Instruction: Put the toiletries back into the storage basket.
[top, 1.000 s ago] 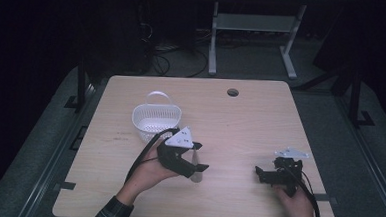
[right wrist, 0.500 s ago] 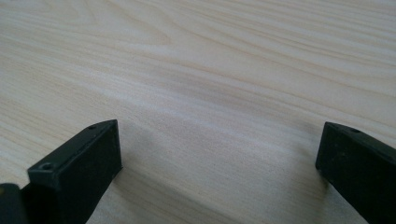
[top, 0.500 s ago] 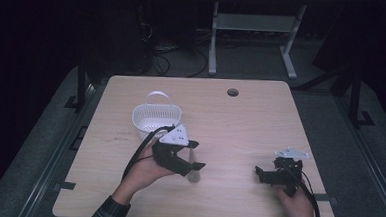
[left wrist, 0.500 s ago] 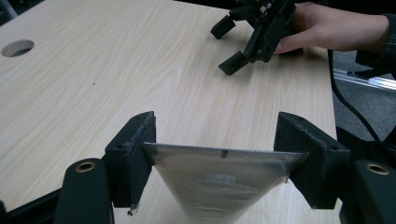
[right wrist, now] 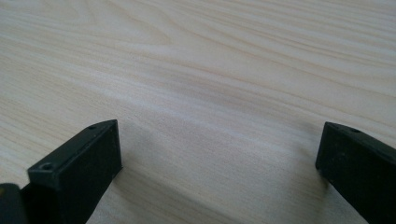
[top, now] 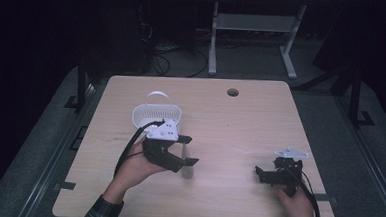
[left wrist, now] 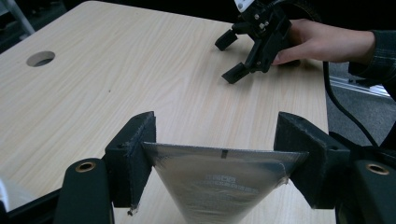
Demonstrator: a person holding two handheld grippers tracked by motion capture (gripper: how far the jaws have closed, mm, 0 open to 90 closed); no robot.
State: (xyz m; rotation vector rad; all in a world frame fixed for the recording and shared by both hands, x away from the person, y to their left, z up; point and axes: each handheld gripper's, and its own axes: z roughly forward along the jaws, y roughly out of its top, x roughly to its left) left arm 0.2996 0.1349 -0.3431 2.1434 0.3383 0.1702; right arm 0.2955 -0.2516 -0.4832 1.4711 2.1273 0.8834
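Here: Silver Pouch Clamped Over the Counter

The pouch [left wrist: 224, 184] carries a small block of printed text near its middle, too faint to read. It is silver, tapered, and pinched by its wide top edge between the fingers of the left gripper [top: 189, 149], raised above the counter [top: 240, 121] just in front of the white basket [top: 155, 115]. The counter is pale wood grain with a round cable hole [top: 233, 92]; the room behind is dark, with cables on the floor and a white frame [top: 252, 36]. The right gripper [top: 263, 173] rests low near the right front corner, its fingers wide apart with nothing between them.
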